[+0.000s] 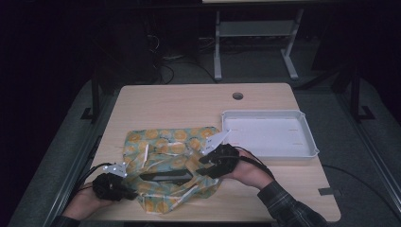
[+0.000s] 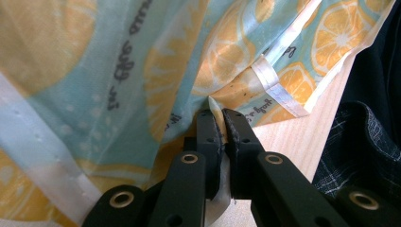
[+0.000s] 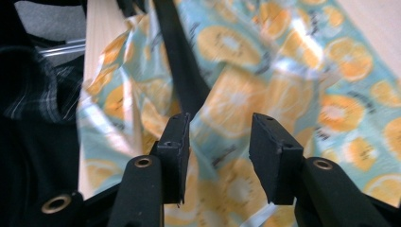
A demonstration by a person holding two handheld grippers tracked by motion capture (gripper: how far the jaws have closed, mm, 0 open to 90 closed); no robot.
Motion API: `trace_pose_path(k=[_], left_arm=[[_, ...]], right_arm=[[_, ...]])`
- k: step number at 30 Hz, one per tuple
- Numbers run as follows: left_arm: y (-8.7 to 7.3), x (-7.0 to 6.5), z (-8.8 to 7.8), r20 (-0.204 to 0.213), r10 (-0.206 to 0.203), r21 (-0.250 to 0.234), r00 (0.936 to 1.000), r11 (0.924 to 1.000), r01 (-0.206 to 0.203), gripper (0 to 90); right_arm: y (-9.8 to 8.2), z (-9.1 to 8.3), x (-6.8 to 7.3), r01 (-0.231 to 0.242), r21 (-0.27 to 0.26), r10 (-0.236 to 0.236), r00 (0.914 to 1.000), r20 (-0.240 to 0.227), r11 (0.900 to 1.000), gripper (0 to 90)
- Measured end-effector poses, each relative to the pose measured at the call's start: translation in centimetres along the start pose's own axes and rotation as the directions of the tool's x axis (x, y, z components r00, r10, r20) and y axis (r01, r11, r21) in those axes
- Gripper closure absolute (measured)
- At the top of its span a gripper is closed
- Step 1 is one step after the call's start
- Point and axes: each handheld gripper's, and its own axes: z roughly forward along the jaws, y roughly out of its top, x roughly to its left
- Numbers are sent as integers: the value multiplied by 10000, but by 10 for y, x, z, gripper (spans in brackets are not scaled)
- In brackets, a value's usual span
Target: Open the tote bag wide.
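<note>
Plastic bag (image 1: 170,165): left tongs (image 2: 220,124) pinch its edge to anchor it, right tongs (image 3: 217,142) spread just above, nothing between them

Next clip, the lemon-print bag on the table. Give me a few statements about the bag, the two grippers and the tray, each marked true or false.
1. The left gripper is shut on an edge of the lemon-print bag. True.
2. The right gripper clamps the bag. False: its jaws stand apart above the bag with nothing pinched between them.
3. The white tray holds the bag. False: the tray is bare, and the bag lies on the table to the tray's left.
4. A dark strip lies along the bag between the two grippers. True.
5. The bag hangs over the table's far edge. False: it lies at the near half of the table, by the person's hands.
</note>
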Motion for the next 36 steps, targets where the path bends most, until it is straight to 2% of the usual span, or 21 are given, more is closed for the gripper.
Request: trace_pose_path(k=[3,6,7,10,12,13,15,19,22,30,32,36], left_arm=[[0,1,0,5,55,-15,10000,10000,-55,849],[0,1,0,13,76,23,10000,10000,-76,849],[0,1,0,10,76,21,10000,10000,-76,849],[0,0,0,8,50,2,10000,10000,-50,849],[0,1,0,12,78,21,10000,10000,-78,849],[0,1,0,13,86,19,10000,10000,-86,849],[0,1,0,12,88,27,10000,10000,-88,849],[0,1,0,2,99,18,10000,9999,-99,849],[0,1,0,-1,86,9,10000,10000,-86,849],[0,0,0,-3,77,29,10000,10000,-77,849],[0,0,0,-6,81,36,10000,10000,-81,849],[0,0,0,-7,76,41,10000,10000,-76,849]], right_arm=[[5,-6,-4,-219,-316,223,9997,126,9993,562],[9,-7,-8,-555,-339,564,9980,269,9979,558],[9,-5,-11,-391,-322,404,9984,396,9987,558],[9,5,-15,-617,-130,622,9971,435,9980,558],[9,12,-20,-366,-69,369,9982,475,9993,566],[10,15,-19,-730,-28,731,9966,380,9973,574],[10,21,-23,-472,40,470,9980,417,9989,619],[11,27,-25,-453,139,449,9986,266,9989,778],[12,28,-26,-366,194,361,9990,270,9991,863],[11,22,-29,-341,-65,343,9988,358,9994,893],[11,19,-30,-610,-155,616,9972,413,9980,893],[10,19,-35,-720,-127,727,9948,707,9973,894]])
